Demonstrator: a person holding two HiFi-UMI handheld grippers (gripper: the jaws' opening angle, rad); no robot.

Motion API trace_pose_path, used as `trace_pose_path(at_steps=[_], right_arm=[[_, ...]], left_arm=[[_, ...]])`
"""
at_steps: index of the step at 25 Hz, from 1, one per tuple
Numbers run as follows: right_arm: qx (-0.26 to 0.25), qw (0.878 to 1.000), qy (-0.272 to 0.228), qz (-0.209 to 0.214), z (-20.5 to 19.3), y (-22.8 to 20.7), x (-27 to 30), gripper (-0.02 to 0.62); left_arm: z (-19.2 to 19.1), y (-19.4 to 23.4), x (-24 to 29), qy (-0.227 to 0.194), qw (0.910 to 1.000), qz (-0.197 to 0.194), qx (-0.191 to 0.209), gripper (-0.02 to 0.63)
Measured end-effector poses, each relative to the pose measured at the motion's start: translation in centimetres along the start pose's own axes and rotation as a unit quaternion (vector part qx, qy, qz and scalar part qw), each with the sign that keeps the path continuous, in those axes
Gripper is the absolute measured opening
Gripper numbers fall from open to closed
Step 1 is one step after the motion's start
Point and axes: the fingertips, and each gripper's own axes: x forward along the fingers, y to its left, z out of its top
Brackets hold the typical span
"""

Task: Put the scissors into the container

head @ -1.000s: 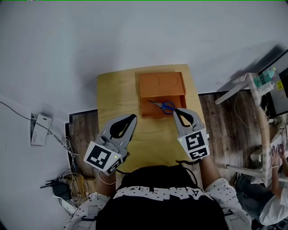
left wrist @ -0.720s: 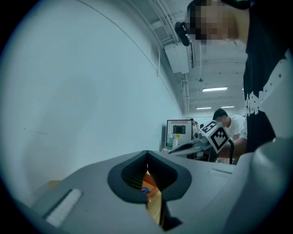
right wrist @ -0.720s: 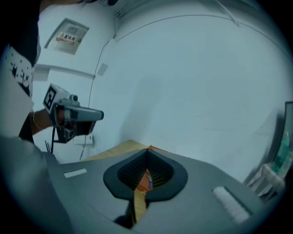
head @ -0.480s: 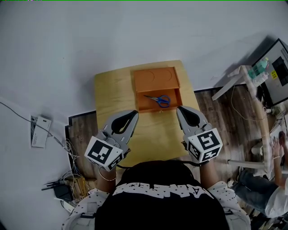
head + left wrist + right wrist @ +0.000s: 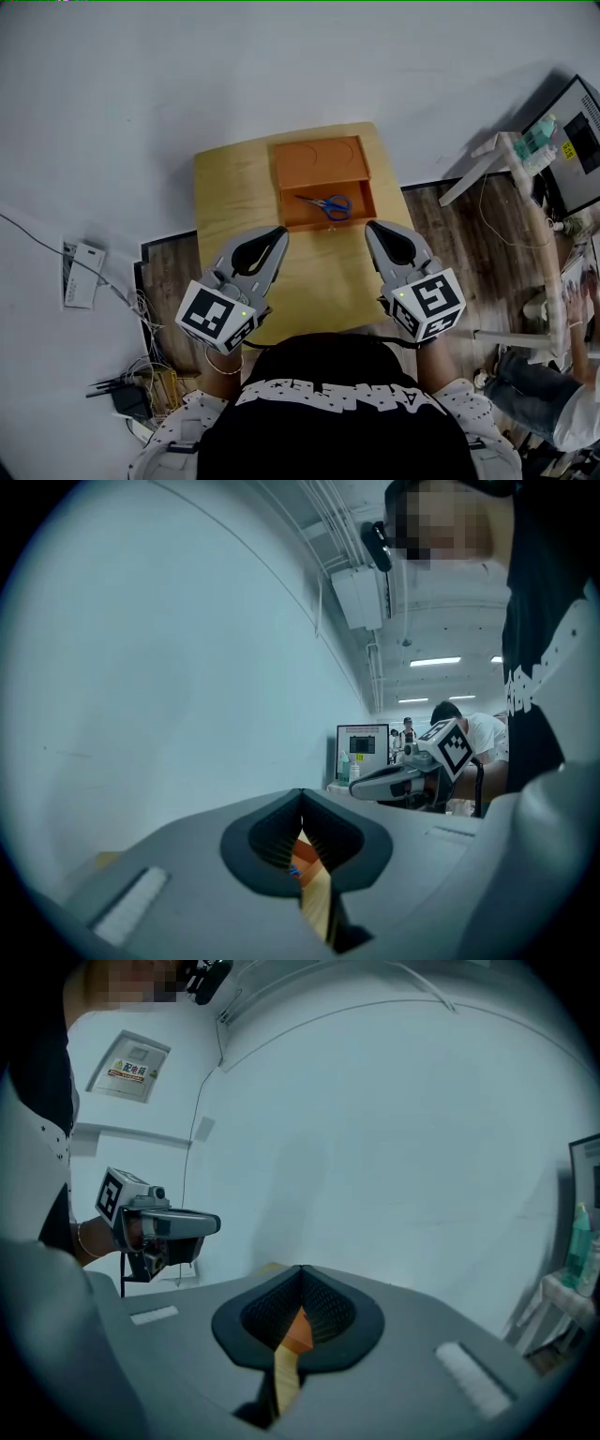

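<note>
At twelve o'clock on the counter (image 5: 225, 197), scissors (image 5: 330, 203) lie inside the container (image 5: 322, 161); left gripper (image 5: 278, 233) and right gripper (image 5: 372, 229), both pinched together and empty, risk only bumping it.

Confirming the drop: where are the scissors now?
In the head view, the scissors lie in the near compartment of the orange container, at the far end of the wooden table, just beyond the left tongs and right tongs.
</note>
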Motion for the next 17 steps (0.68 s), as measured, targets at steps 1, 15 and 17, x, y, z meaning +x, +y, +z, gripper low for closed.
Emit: trace_pose_path(at_steps=[1,15,17], right_arm=[[-0.002,1.0,0.0,0.0,0.0,-0.1,-0.1,0.012],[-0.016,0.999,0.011,0.027,0.0,0.1,1.4,0.012],[-0.017,0.999,0.012,0.03,0.1,0.1,1.5,0.012]], left_arm=[[0.0,-0.2,0.1,0.0,1.0,-0.001,0.002,0.002],[0.4,0.9,-0.3,-0.01,0.9997,0.021,-0.003,0.002],[0.5,1.0,-0.3,-0.011,0.9997,0.023,-0.005,0.002]])
